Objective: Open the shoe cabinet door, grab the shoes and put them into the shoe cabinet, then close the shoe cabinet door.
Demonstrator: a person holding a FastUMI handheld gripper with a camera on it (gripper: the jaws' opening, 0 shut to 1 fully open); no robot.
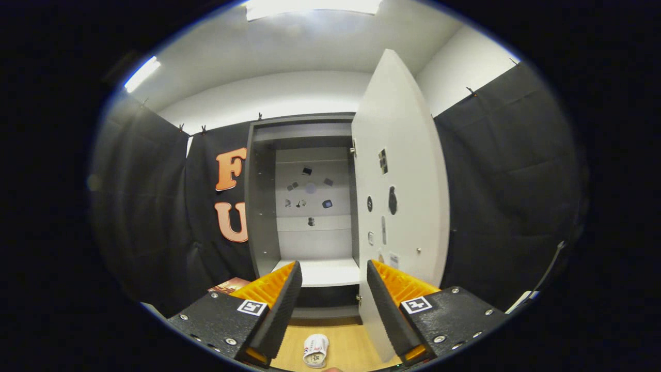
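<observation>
Your one view rides on the gripper (334,289) and looks forward along its two fingers (276,305), which stand apart at the bottom of the field. You face the shoe cabinet (302,206) head-on from a short way off, low enough to see the floor (351,346) and a shoe (315,350) between the fingers. The open door (400,206) stands just beyond the right finger. The fisheye also takes in the ceiling lights (310,6).
</observation>
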